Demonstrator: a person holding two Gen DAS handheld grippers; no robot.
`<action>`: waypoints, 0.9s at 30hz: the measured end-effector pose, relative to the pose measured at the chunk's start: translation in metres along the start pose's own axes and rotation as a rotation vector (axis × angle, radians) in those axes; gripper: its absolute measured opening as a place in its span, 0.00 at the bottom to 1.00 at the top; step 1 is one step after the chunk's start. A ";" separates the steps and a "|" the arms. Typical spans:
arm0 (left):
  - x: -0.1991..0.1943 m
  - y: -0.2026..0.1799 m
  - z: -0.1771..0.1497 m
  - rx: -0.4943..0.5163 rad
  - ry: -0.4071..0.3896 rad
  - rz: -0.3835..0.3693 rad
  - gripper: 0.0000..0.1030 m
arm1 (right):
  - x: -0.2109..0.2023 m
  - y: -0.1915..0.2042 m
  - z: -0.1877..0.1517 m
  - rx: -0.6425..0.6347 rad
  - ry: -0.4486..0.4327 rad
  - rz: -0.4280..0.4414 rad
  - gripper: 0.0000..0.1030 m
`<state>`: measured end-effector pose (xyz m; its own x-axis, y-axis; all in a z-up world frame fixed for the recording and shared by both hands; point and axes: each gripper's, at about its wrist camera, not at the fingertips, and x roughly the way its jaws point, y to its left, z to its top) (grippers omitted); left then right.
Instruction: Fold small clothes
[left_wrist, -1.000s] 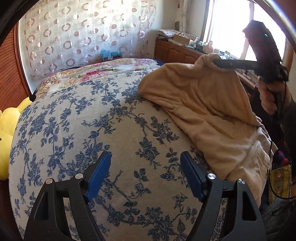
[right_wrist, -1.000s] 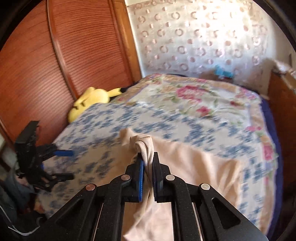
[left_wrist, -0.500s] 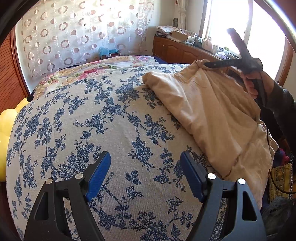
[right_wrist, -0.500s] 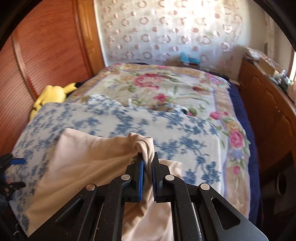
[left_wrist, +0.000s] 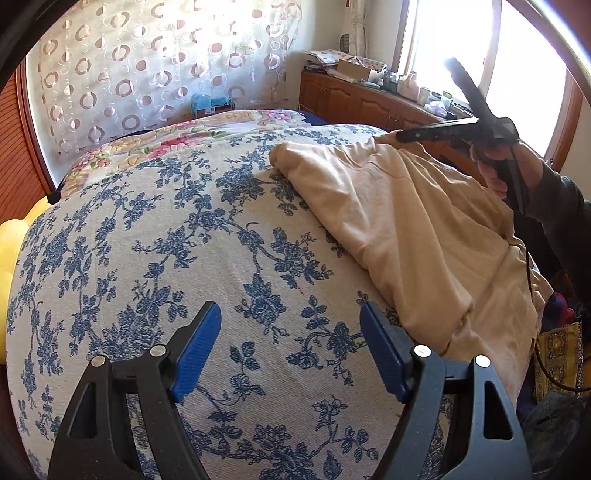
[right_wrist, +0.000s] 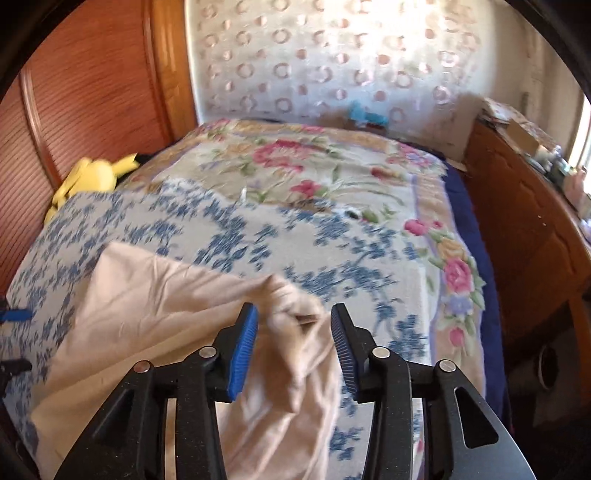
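Our right gripper (right_wrist: 291, 332) has just let go: its jaws, clamped half a second ago, now gape around the beige garment (right_wrist: 155, 306), which seems, through blur, to be dropping onto the bedspread (left_wrist: 155, 258). Our left gripper (left_wrist: 290, 343) waits open, empty.

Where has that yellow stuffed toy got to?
In the right wrist view the yellow plush toy lies at the far left edge of the bed, against the wooden slatted wall, beside the blue-flowered cover.
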<state>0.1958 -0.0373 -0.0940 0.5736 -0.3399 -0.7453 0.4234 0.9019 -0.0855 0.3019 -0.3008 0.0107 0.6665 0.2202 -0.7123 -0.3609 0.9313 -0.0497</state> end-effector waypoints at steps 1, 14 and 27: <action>0.001 -0.002 0.000 -0.003 0.000 0.000 0.76 | 0.005 0.003 0.000 -0.013 0.016 -0.007 0.42; -0.010 -0.026 -0.004 0.025 -0.016 -0.015 0.76 | -0.012 -0.024 -0.005 0.070 -0.008 -0.151 0.42; -0.038 -0.054 -0.015 0.068 -0.062 -0.003 0.76 | -0.119 -0.003 -0.109 0.058 -0.079 -0.025 0.42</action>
<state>0.1408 -0.0688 -0.0707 0.6135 -0.3602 -0.7028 0.4707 0.8813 -0.0408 0.1523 -0.3619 0.0192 0.7248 0.2171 -0.6538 -0.3066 0.9515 -0.0239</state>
